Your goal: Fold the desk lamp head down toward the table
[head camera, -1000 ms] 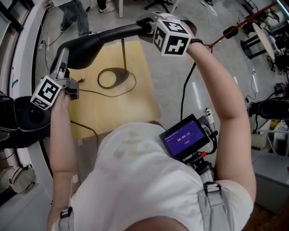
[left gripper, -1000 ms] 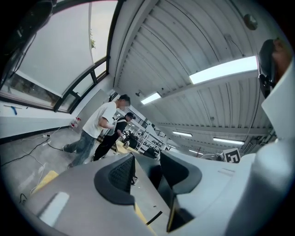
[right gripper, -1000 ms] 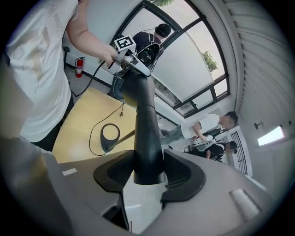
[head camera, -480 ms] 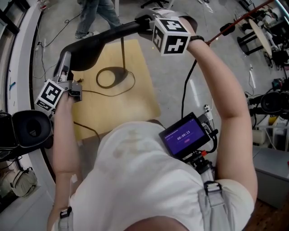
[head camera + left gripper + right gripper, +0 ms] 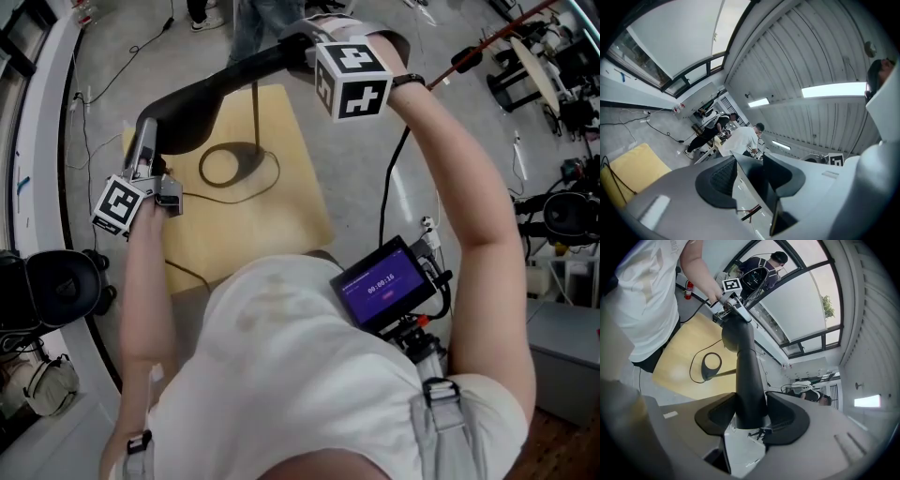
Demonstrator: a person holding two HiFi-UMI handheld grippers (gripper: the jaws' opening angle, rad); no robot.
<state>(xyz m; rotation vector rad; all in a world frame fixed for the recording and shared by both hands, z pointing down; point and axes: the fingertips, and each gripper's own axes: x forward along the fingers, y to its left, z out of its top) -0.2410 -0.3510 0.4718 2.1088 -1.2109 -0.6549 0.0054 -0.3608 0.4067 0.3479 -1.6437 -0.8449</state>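
As the left gripper (image 5: 145, 141), clamped on the long black desk lamp head (image 5: 187, 98), sinks lower than a second ago, that head dips toward the pale wooden table (image 5: 281, 216) while the right gripper (image 5: 305, 52) pins the black lamp arm (image 5: 749, 380), so folding looks under way.

From here the lamp head (image 5: 187, 98), the lamp arm (image 5: 747, 366) and the lamp base (image 5: 230, 161) all read matte black. The table (image 5: 281, 220) is pale yellow wood. The floor (image 5: 375, 155) is plain grey, crossed by a black cable (image 5: 382, 202). My left gripper (image 5: 750, 172) and right gripper (image 5: 751, 416) are grey with black pads. Each marker cube (image 5: 354, 80) is white with black square patterns. The shirt (image 5: 281, 375) is white, and the small screen (image 5: 382, 283) glows purple with pale digits.
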